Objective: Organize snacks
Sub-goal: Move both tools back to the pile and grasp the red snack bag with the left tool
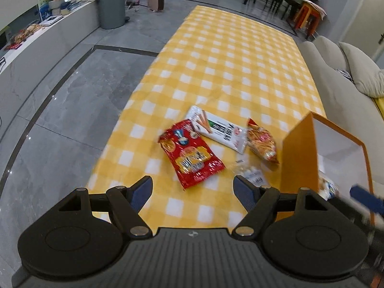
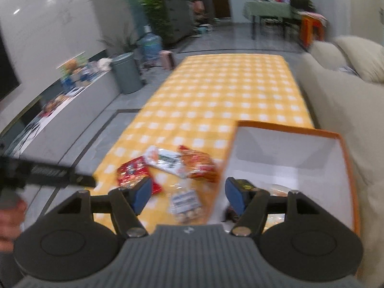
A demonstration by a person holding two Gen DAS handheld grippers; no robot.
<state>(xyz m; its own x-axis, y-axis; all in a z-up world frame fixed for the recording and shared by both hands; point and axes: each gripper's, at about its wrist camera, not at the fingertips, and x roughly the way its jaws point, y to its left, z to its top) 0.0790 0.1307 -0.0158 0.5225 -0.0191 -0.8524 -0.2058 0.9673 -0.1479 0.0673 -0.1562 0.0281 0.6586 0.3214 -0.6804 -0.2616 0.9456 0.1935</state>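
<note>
Four snacks lie on the yellow checked table [image 1: 216,72]: a red bag [image 1: 192,154], a white packet [image 1: 219,128], an orange bag [image 1: 261,141] and a clear packet [image 1: 254,175]. My left gripper [image 1: 193,192] hangs open above the near table edge, in front of the red bag, holding nothing. To the right stands an orange box [image 1: 300,158] with a white inside. My right gripper [image 2: 189,194] is open over the box's left wall [image 2: 223,168], with no pad touching anything. Snacks [image 2: 278,188] lie in the box, partly hidden. The clear packet [image 2: 186,204] lies just outside it.
A beige sofa [image 1: 336,76] runs along the table's right side. Grey floor [image 1: 60,108] lies to the left, with a grey bin [image 1: 111,7] and a long counter [image 1: 36,48] beyond. A person's hand [image 2: 9,218] holds the left gripper's body [image 2: 48,172].
</note>
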